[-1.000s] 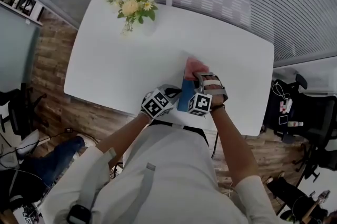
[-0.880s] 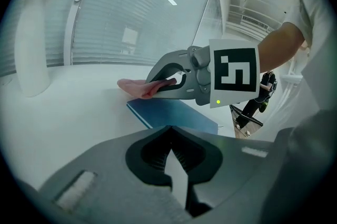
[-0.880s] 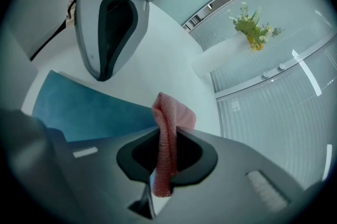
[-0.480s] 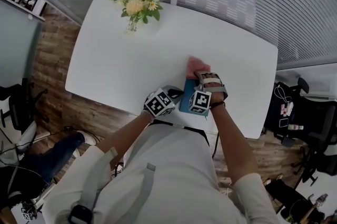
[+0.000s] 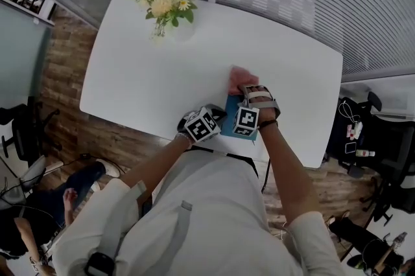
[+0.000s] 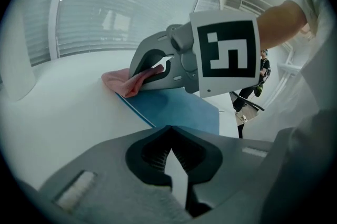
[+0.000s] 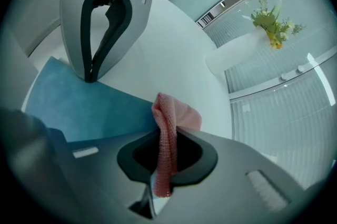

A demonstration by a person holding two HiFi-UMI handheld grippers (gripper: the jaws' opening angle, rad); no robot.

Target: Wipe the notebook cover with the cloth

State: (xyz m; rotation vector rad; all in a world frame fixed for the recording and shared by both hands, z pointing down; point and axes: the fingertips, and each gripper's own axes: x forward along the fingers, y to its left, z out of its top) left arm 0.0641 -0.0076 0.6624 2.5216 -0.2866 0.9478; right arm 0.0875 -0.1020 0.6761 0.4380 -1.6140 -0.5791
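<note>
A blue notebook (image 5: 230, 121) lies near the front edge of the white table (image 5: 142, 74). My right gripper (image 5: 246, 89) is shut on a pink cloth (image 5: 238, 78) that rests at the notebook's far end. In the right gripper view the cloth (image 7: 172, 112) hangs out of the right gripper (image 7: 168, 134) onto the blue cover (image 7: 89, 107). My left gripper (image 5: 215, 114) is shut with nothing in it. Its tip (image 7: 92, 77) touches the notebook's near left edge. The left gripper view shows the left gripper (image 6: 169, 132), the cover (image 6: 179, 110) and the cloth (image 6: 125, 84).
A white vase of yellow flowers (image 5: 165, 1) stands at the table's far left, seen too in the right gripper view (image 7: 271, 20). Bare white tabletop lies left of and beyond the notebook. Black chairs (image 5: 373, 138) stand on the wooden floor to the right.
My left gripper has edged right towards the notebook. The right gripper with the cloth has shifted slightly away from me along the cover.
</note>
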